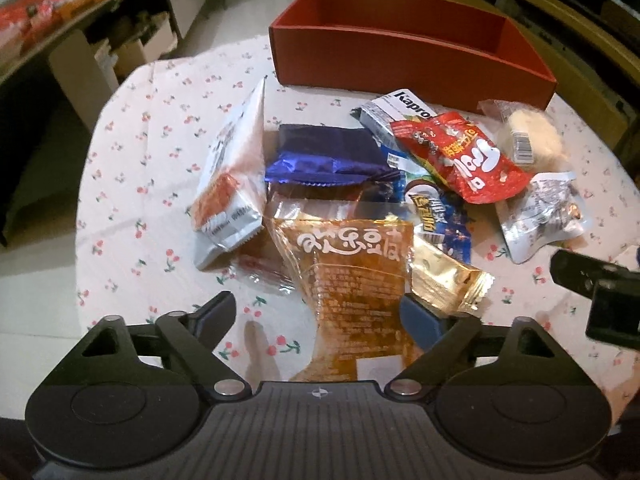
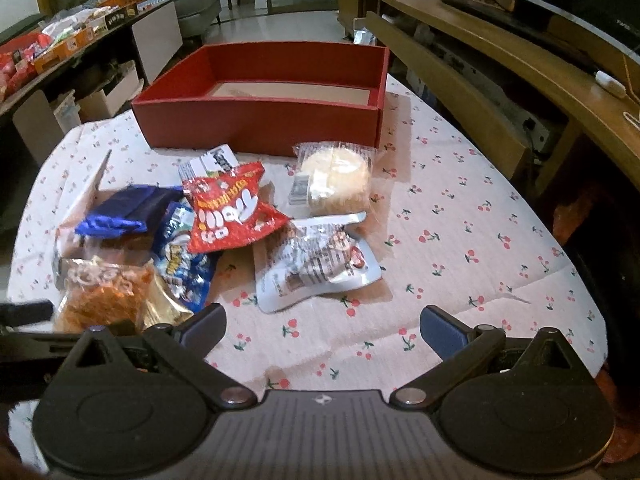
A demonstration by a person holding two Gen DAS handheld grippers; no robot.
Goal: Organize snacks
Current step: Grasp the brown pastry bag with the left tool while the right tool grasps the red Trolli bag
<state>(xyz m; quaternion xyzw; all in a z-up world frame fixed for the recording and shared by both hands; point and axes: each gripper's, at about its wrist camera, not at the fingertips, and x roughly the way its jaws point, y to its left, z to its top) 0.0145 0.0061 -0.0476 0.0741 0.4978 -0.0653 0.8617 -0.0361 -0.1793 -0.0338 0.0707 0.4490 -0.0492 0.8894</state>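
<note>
We hold our left tongs (image 1: 320,312) wide open around an orange snack packet (image 1: 352,276); our right tongs (image 2: 322,328) gape empty over the desk (image 2: 460,240), red box (image 2: 260,120) at its far edge.

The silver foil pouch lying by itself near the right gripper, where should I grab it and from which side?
Probably take the silver foil pouch by its near flat edge, coming in low from the right gripper side. It lies flat on the tablecloth, apart from the pile, with bare cloth between it and the open fingers. Its crinkled middle bulges, so the thin sealed border should pinch more easily.
</note>
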